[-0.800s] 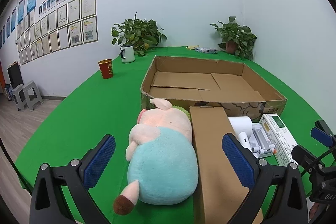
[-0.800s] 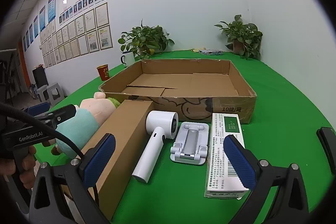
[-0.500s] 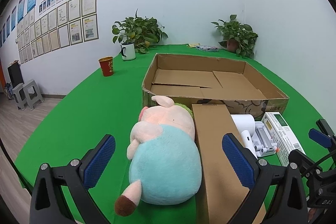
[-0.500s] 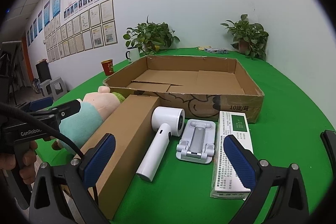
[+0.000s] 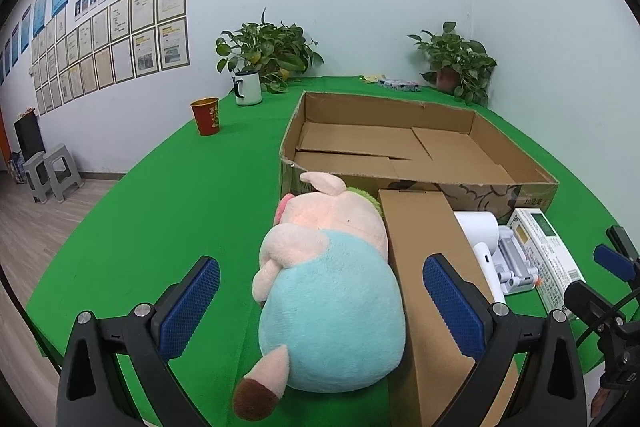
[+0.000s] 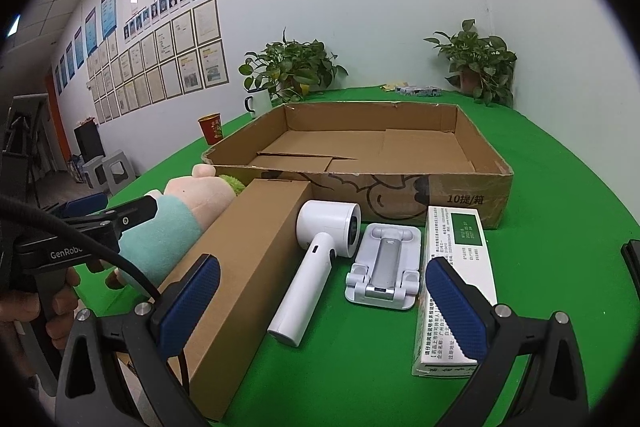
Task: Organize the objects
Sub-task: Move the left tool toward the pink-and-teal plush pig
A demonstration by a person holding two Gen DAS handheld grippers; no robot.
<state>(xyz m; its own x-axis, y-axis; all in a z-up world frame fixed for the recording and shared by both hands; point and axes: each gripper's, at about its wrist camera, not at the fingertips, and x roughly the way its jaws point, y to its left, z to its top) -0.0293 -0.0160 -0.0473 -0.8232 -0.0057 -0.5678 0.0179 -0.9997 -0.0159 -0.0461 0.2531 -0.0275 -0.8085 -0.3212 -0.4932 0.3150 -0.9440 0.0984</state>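
A plush pig (image 5: 328, 291) in a teal shirt lies on the green table, between the open jaws of my left gripper (image 5: 320, 303). A long brown box (image 5: 428, 267) lies right of it. A white hair dryer (image 6: 316, 259), a white phone stand (image 6: 384, 271) and a white-green carton (image 6: 460, 279) lie in a row before the big open cardboard box (image 6: 400, 203). My right gripper (image 6: 320, 307) is open and empty, above the hair dryer's handle. The pig also shows in the right wrist view (image 6: 176, 227).
A red cup (image 5: 206, 117), a white mug (image 5: 248, 89) and two potted plants (image 5: 268, 55) stand at the table's far side. Grey stools (image 5: 52, 177) stand on the floor at left. The left gripper's body (image 6: 80, 235) shows at the right wrist view's left.
Both grippers have moved slightly forward toward the objects. Their jaws stay open. The objects have not moved.
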